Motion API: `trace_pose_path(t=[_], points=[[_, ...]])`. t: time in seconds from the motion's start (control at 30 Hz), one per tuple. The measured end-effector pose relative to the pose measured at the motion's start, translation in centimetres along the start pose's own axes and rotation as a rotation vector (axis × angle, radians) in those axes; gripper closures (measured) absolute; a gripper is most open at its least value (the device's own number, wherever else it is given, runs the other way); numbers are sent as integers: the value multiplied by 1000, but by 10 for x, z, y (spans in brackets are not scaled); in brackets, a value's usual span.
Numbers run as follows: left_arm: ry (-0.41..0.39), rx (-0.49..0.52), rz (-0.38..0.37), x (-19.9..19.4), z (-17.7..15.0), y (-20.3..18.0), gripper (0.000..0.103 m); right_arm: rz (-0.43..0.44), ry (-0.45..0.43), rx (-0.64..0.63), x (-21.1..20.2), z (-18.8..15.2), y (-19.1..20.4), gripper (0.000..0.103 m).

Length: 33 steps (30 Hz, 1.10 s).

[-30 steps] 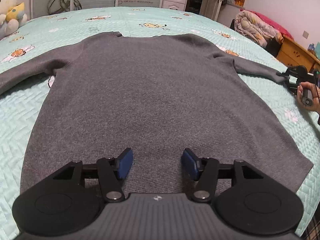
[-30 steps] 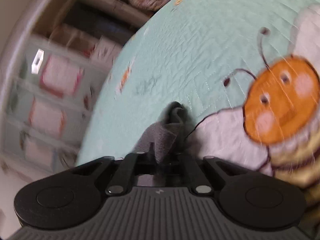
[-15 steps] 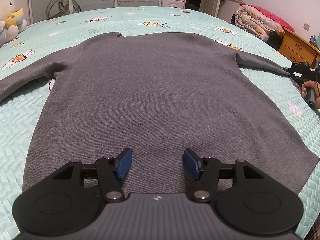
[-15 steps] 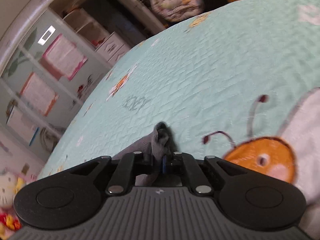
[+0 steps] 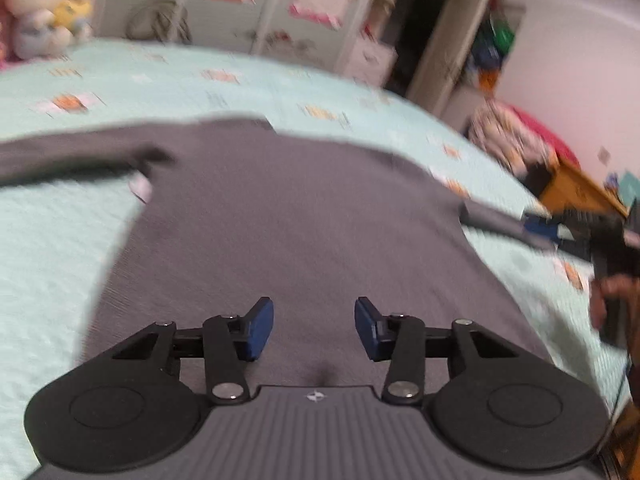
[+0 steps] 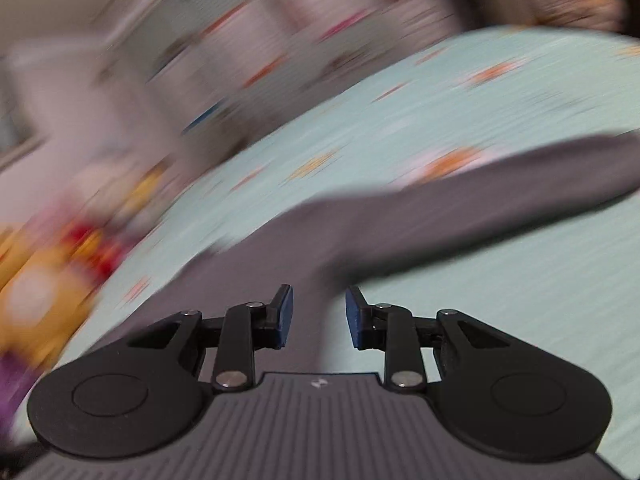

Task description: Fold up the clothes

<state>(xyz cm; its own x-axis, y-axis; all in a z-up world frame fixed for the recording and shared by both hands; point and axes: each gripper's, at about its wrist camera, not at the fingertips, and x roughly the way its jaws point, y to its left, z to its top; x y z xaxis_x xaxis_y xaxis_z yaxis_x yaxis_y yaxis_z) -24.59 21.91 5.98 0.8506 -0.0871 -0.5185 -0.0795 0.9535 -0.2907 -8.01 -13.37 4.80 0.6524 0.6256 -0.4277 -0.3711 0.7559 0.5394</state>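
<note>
Grippers come nearest: our left gripper (image 5: 314,328) hangs with its blue pads parted and nothing between them, low over the hem end of the one grey sweater (image 5: 304,216); our right gripper (image 6: 319,316) is likewise released and empty, beside the sweater's right sleeve (image 6: 480,200). Both views are blurred, so we take it both hands are in motion. Beyond the pads the sweater lies spread flat on the mint bedspread (image 5: 52,248), body smooth, two sleeves stretched outward, no fold in it that we can make out. We judge this the laying-out stage, with a sleeve fold likely next: that calls for a pinch at a cuff or shoulder and a carry across the body. Farthest off sit one plush toy (image 5: 44,8) and the wardrobe doors (image 5: 256,4).
</note>
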Motion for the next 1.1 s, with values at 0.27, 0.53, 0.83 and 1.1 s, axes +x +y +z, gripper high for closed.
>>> trace_pose_path(t=[0.27,0.53,0.83,1.1], points=[[-103,-329,146,-43,-11,89,51,90,270,49,45,-56,63,74],[-30,-502,-22,-41,-31,133,51,60,226,110,12,-57,77,86],[57,-520,-80,-14,-22,138,52,127,432,61,15,-126,114,87],[41,-505,-60,7,-19,141,63,55,373,-117,20,-96,167,71]])
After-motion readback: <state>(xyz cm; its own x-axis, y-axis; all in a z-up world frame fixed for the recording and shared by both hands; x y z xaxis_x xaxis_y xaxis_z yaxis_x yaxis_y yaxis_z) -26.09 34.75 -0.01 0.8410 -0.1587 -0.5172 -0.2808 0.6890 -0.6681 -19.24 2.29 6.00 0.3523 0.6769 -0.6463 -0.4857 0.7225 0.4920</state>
